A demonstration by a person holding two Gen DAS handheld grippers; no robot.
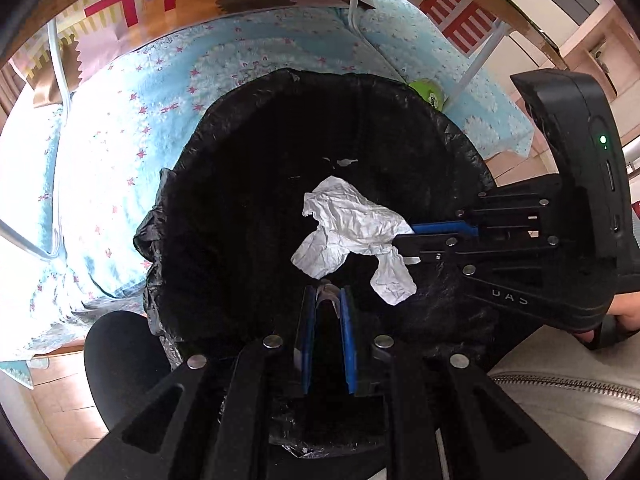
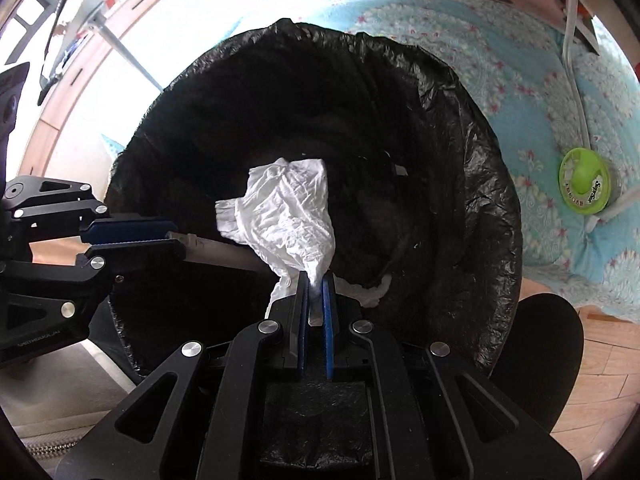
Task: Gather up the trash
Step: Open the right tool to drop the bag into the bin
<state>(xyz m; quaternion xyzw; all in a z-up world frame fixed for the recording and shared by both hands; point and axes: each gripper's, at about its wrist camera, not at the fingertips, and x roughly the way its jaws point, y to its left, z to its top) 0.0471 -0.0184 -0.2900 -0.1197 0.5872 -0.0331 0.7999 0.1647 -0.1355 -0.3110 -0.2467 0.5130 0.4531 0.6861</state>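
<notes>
A black bin lined with a black plastic bag (image 1: 192, 184) (image 2: 480, 184) fills both views, seen from above. My right gripper (image 2: 316, 280) is shut on a crumpled white tissue (image 2: 288, 216) and holds it over the bin's mouth; it also shows in the left wrist view (image 1: 412, 238) with the tissue (image 1: 352, 232). My left gripper (image 1: 328, 296) is shut on a thin grey-white stick (image 2: 224, 252) over the bin; in the right wrist view (image 2: 170, 238) the stick points toward the tissue. A small white scrap (image 2: 372, 292) lies inside the bin.
The bin stands on a light blue patterned blanket (image 1: 120, 120) (image 2: 540, 80). A green round tape dispenser (image 2: 584, 184) (image 1: 430, 94) lies on the blanket beside the bin. White metal frame legs (image 1: 476, 64) stand behind. A black shoe (image 2: 540, 360) is on the wooden floor.
</notes>
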